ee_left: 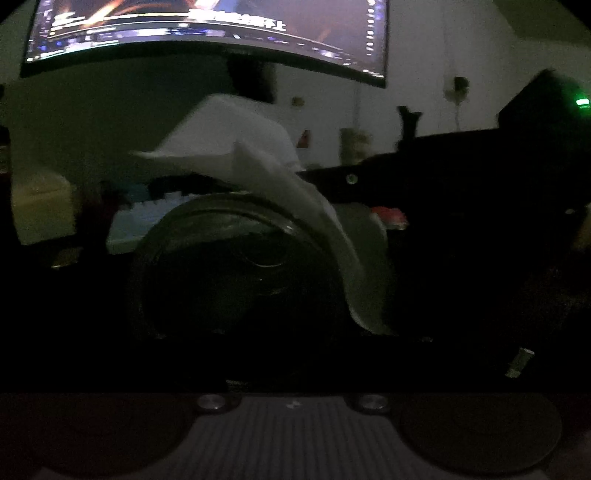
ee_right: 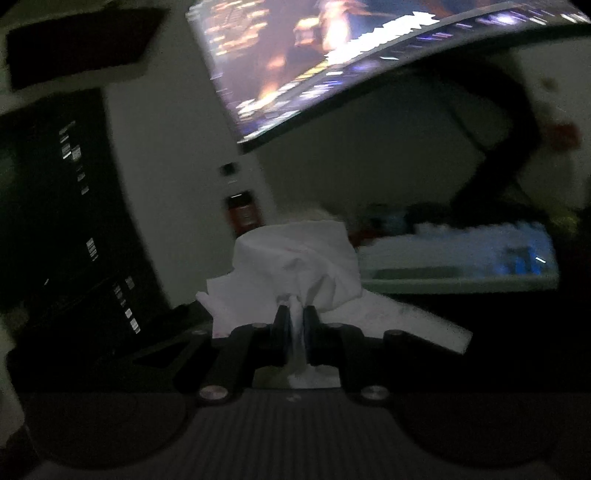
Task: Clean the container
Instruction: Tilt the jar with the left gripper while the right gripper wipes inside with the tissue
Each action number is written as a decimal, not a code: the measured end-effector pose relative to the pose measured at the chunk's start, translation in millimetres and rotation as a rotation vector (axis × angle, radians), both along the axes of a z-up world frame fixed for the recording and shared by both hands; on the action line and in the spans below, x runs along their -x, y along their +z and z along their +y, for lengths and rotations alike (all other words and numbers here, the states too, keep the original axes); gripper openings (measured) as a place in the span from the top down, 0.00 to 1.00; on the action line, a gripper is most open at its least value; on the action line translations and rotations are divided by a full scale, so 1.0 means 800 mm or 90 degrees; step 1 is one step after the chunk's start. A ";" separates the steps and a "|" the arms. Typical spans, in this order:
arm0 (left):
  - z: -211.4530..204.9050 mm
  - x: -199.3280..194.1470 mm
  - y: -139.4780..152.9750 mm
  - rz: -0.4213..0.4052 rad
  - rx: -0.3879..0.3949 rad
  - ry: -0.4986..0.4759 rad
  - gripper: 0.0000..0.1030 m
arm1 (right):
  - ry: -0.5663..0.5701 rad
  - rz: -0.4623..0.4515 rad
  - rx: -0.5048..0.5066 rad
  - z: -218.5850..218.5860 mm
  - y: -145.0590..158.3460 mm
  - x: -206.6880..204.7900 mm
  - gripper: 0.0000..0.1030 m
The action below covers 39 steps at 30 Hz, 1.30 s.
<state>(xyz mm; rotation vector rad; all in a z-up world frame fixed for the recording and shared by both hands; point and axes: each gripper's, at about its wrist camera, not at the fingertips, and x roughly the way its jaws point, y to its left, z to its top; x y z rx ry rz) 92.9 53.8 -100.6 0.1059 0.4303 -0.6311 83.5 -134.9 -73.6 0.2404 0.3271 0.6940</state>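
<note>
Pinching the tissue (ee_right: pixel 295 266), the right hand-held gripper (ee_right: pixel 296 325) could topple the jar (ee_left: pixel 236 273); the left hand-held gripper's state I cannot tell.

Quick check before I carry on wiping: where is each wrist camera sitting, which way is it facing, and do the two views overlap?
Left wrist: on the left gripper, looking forward and slightly down into the round container; its own fingers are lost in the dark; the right gripper reaches in from the right.
Right wrist: on the right gripper, facing the monitor; its jaws pinch the white tissue.
Shared: tissue, monitor, keyboard.
</note>
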 end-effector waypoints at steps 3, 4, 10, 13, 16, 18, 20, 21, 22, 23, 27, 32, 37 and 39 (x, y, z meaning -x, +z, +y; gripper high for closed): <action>0.011 -0.004 0.000 0.004 0.005 0.017 0.62 | 0.042 -0.014 0.026 0.022 0.005 0.003 0.90; 0.015 -0.006 0.000 0.004 0.005 0.022 0.62 | 0.038 -0.015 0.037 0.025 0.007 0.000 0.90; 0.024 -0.013 0.001 0.007 0.009 0.041 0.58 | -0.051 0.034 0.058 0.018 0.010 -0.050 0.90; 0.026 -0.015 0.002 0.006 0.004 0.057 0.57 | 0.017 0.013 0.076 0.035 0.017 -0.049 0.90; 0.030 -0.016 0.003 0.004 -0.001 0.071 0.56 | 0.068 0.014 0.082 0.045 0.019 -0.056 0.90; 0.033 -0.017 0.003 0.005 0.004 0.075 0.56 | 0.054 0.025 0.081 0.043 0.020 -0.070 0.90; 0.035 -0.018 0.004 0.007 0.004 0.083 0.56 | -0.007 0.045 0.085 0.039 0.021 -0.086 0.90; 0.035 -0.018 0.004 0.007 0.004 0.088 0.56 | -0.022 0.053 0.086 0.039 0.022 -0.092 0.90; 0.036 -0.019 0.005 0.008 0.004 0.091 0.56 | -0.013 0.054 0.089 0.041 0.024 -0.091 0.90; 0.038 -0.019 0.005 0.009 0.007 0.089 0.56 | 0.007 0.051 0.093 0.043 0.026 -0.088 0.90; 0.044 -0.022 0.004 0.015 0.019 0.085 0.56 | 0.101 0.027 0.101 0.061 0.031 -0.070 0.90; 0.049 -0.024 0.003 0.012 0.015 0.092 0.56 | 0.017 0.041 0.113 0.063 0.031 -0.093 0.90; 0.053 -0.025 0.002 0.016 0.022 0.086 0.55 | 0.114 0.021 0.124 0.079 0.037 -0.077 0.90; 0.053 -0.025 0.002 0.016 0.025 0.082 0.52 | 0.086 0.019 0.131 0.081 0.037 -0.081 0.90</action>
